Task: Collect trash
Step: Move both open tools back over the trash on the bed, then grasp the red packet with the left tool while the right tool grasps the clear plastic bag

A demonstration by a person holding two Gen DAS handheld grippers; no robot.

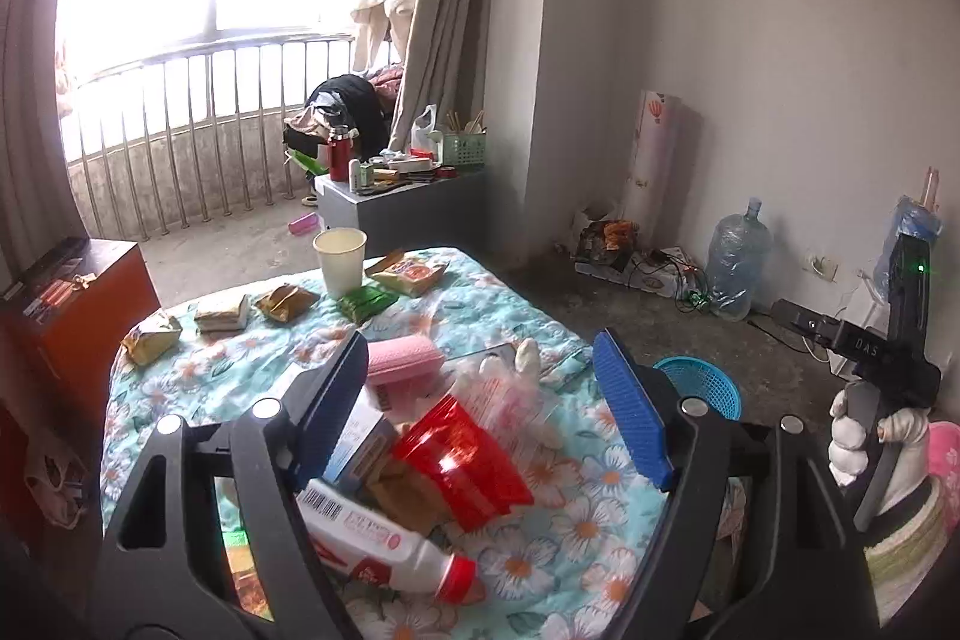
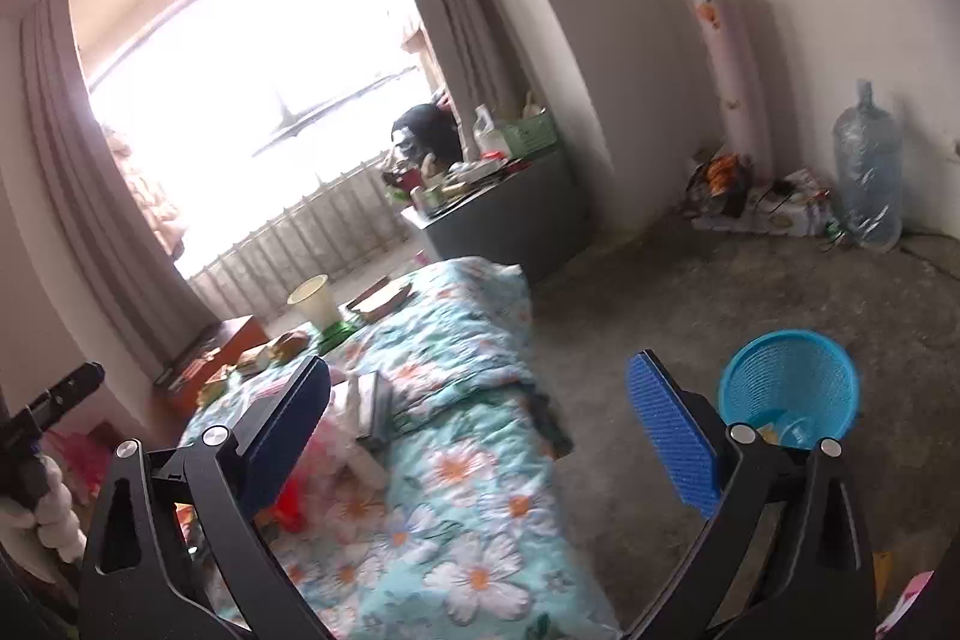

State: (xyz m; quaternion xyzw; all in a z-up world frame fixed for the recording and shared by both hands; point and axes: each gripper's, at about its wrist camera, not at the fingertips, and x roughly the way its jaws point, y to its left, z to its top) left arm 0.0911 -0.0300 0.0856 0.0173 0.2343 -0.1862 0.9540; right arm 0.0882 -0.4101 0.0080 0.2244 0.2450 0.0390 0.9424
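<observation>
Both grippers hang above a bed covered in a floral quilt [image 1: 540, 316], and each has its fingers spread wide with nothing pinched. Below the left gripper [image 1: 486, 400] lie a red plastic cup [image 1: 462, 466], a white bottle with a red cap [image 1: 384, 544] and a pink pack [image 1: 399, 361], with snack wrappers [image 1: 285, 303] and a paper cup [image 1: 339, 259] farther up the quilt. The right gripper [image 2: 480, 430] hovers at the bed's edge, near the blue basket [image 2: 786, 388] on the floor.
</observation>
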